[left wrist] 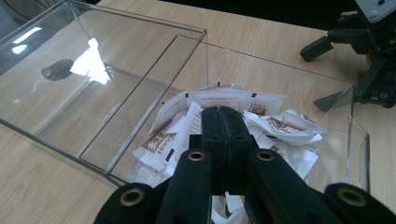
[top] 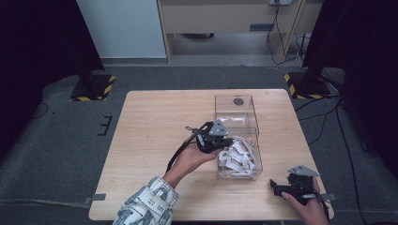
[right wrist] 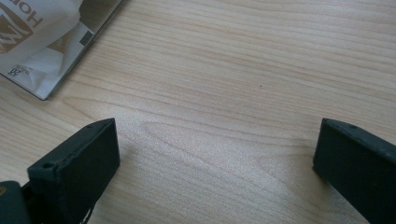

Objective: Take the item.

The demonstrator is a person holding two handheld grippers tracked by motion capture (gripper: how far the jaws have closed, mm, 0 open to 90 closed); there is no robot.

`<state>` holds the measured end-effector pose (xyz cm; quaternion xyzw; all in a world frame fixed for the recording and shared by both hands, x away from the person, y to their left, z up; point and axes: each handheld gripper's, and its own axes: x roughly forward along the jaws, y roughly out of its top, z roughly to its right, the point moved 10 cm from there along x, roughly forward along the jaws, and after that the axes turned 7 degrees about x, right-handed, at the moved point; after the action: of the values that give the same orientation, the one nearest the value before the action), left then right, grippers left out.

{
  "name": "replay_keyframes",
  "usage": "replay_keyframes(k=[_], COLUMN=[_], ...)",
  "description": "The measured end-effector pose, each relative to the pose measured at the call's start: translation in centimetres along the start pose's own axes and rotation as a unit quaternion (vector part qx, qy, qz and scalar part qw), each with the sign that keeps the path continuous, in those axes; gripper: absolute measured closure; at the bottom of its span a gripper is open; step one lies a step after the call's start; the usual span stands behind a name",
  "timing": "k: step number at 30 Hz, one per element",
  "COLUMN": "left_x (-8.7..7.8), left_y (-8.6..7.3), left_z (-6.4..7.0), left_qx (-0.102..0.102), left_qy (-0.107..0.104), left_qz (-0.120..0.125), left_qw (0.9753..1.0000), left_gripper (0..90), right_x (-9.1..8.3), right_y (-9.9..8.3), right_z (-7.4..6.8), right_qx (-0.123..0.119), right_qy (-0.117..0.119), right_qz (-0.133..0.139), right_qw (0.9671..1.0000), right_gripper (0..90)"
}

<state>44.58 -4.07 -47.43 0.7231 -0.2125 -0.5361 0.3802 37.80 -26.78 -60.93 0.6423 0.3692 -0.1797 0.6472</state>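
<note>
A clear plastic box [top: 257, 164] on the wooden table [top: 155, 140] holds several white and brown paper packets [top: 238, 155]. Its clear lid [top: 234, 110] lies open behind it. My left gripper [top: 227, 142] is over the box's left rim. In the left gripper view its jaws [left wrist: 224, 116] are pressed together just above the packets [left wrist: 261, 105]; I cannot tell whether a packet is pinched. My right gripper [top: 276, 188] rests open at the table's front right corner. In the right gripper view it [right wrist: 215, 135] has bare wood between its jaws.
The box's near corner with a packet [right wrist: 32, 42] shows at the top left of the right gripper view. The lid [left wrist: 79, 79] has a small dark knob [left wrist: 49, 71]. Black stands with striped bases [top: 91, 86] flank the table's far side.
</note>
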Motion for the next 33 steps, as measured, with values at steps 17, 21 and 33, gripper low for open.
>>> replay_keyframes(k=[17, 21, 33], left_x=[-1.4, -1.9, -3.6], left_y=[1.0, 1.3, 1.7], left_z=[0.0, -0.1, -0.8], left_qx=[0.003, 0.003, -0.012], left_qy=[0.002, 0.003, 0.006], left_qz=[0.022, 0.027, 0.053], left_qw=[0.9998, 0.9996, 0.9985], left_gripper=[89.3, 89.4, 89.5], right_x=[0.0, 0.0, 0.0], right_y=[0.0, 0.0, 0.0], right_z=[0.0, 0.0, 0.0], right_qx=[-0.001, 0.0, -0.001], right_qy=[0.0, 0.0, 0.0], right_qz=[0.0, 0.0, -0.001], right_qw=[1.0, 1.0, 1.0], right_gripper=[0.8, 0.8, 0.8])
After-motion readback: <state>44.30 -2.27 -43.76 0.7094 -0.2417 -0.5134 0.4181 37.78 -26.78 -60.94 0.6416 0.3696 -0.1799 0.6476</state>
